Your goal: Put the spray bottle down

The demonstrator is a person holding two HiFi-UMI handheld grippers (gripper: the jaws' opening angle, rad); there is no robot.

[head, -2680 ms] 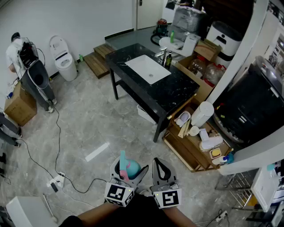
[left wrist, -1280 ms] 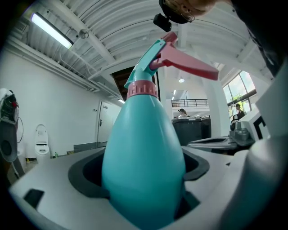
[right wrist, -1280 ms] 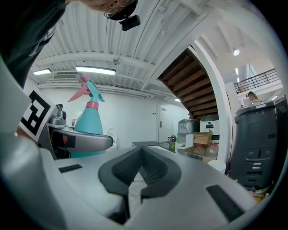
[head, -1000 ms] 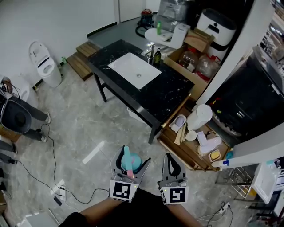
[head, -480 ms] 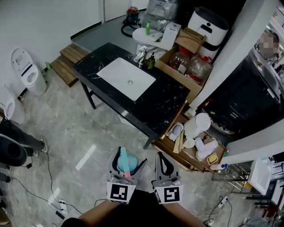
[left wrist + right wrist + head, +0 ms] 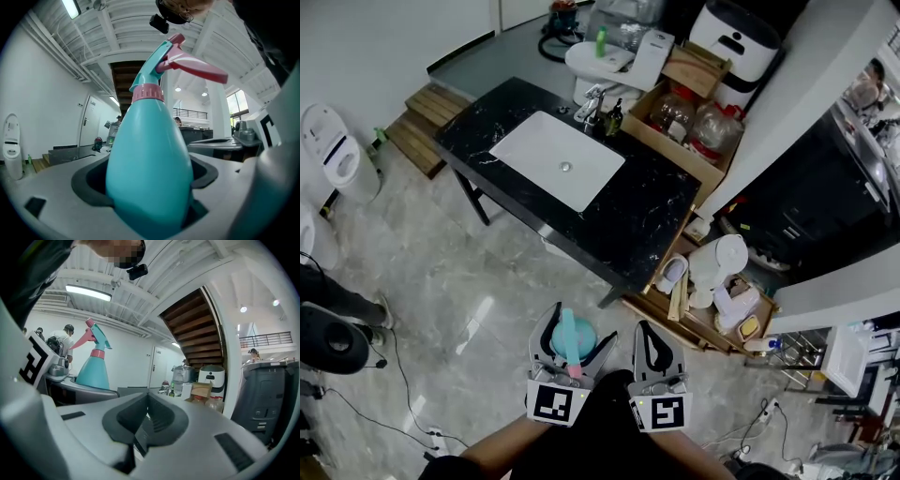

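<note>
A teal spray bottle (image 6: 572, 341) with a pink collar and trigger stands upright between the jaws of my left gripper (image 6: 573, 330), which is shut on its body. It fills the left gripper view as the same spray bottle (image 6: 150, 164), trigger pointing right. My right gripper (image 6: 654, 339) is beside it at the right, shut and holding nothing; in its own view the right gripper (image 6: 145, 416) has its jaws pressed together, with the spray bottle (image 6: 93, 363) at the left. Both grippers are held over the floor, in front of a black marble vanity (image 6: 656, 206) with a white sink (image 6: 558, 159).
A low wooden cart (image 6: 698, 323) with jugs and bottles stands at the vanity's right end. Cardboard boxes (image 6: 680, 112) and a white appliance (image 6: 736, 42) lie behind it. A toilet (image 6: 328, 150) is at the far left. A black cabinet (image 6: 811, 206) stands at the right. Cables (image 6: 403, 394) trail on the floor.
The view has shifted forward and right toward the vanity, which now sits nearer and more central. The left gripper still holds the bottle; the right stays shut.
</note>
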